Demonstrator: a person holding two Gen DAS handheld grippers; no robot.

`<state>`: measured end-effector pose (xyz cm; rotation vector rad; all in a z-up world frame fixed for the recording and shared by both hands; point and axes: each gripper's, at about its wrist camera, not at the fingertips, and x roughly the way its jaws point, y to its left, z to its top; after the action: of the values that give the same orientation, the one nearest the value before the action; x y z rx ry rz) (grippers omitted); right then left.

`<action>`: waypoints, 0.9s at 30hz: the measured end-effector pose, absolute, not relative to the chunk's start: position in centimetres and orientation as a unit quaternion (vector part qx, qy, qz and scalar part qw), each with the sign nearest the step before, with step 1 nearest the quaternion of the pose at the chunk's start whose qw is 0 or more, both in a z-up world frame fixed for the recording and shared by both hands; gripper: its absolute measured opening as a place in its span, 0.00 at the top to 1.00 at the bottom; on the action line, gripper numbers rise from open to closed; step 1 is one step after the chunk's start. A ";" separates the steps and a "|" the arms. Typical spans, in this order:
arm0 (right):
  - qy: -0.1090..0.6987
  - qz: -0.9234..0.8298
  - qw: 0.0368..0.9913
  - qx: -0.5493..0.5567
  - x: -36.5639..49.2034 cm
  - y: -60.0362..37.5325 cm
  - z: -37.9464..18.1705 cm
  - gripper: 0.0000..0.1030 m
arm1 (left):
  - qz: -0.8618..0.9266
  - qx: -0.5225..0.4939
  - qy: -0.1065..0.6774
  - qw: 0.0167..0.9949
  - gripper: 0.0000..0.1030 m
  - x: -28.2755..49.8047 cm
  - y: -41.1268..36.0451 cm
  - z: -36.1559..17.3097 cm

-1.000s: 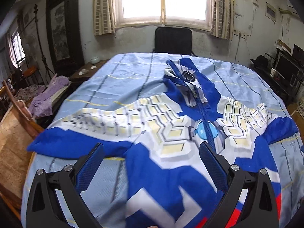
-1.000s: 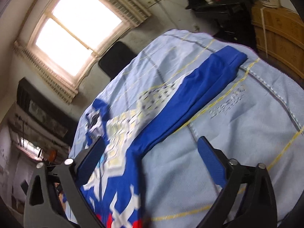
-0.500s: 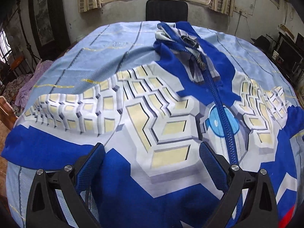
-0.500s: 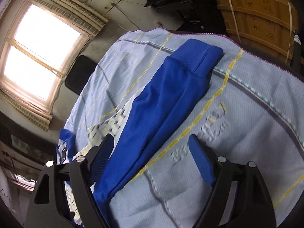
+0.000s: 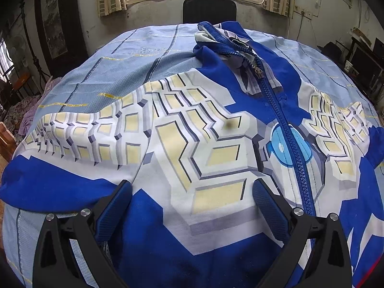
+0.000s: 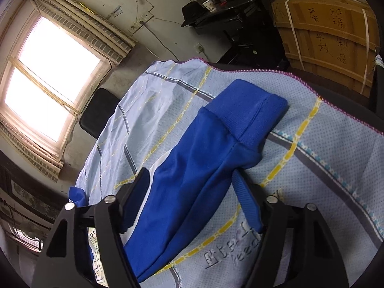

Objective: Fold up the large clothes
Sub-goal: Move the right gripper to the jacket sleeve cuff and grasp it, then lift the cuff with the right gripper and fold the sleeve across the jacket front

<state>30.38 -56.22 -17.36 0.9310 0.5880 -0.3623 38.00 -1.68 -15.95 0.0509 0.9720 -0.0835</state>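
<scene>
Left gripper (image 5: 192, 192) gapes; right gripper (image 6: 192, 182) closing (apparently unclamped).

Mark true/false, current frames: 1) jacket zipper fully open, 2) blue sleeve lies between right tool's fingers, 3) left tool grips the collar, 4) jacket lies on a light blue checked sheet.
1) False. The jacket has its zipper closed up the chest, apart only at the collar.
2) True. The blue sleeve runs between the closing fingers of the right tool.
3) False. The left tool is open over the chest print.
4) True. The sheet lies beneath.
</scene>
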 end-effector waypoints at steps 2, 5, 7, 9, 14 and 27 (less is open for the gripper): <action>0.277 -0.175 0.833 0.447 30.0 -56.5 -17.5 0.46 | -0.050 0.028 0.479 0.876 0.03 37.9 -1.4 -15.7; 0.274 -0.181 0.823 0.463 29.5 -57.5 -18.0 0.68 | -0.054 -0.003 0.458 0.887 0.03 37.4 -0.2 -14.1; 0.272 -0.173 0.812 0.486 29.3 -58.2 -18.6 0.83 | -0.041 -0.009 0.436 0.899 0.03 37.1 0.8 -12.8; 0.261 -0.157 0.801 0.515 28.7 -58.6 -18.9 0.93 | -0.024 -0.010 0.429 0.903 0.03 37.2 1.7 -12.3; 0.257 -0.166 0.795 0.524 25.8 -57.6 -17.3 0.94 | 0.008 -0.040 0.457 0.888 0.03 38.7 3.8 -13.9; 0.260 -0.193 0.796 0.512 25.9 -58.1 -18.0 0.91 | 0.023 -0.008 0.466 0.885 0.03 39.1 3.6 -15.0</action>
<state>25.90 -58.12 -18.01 1.0995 0.5590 -0.4142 39.09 3.57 -14.96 -0.0176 0.9690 0.0484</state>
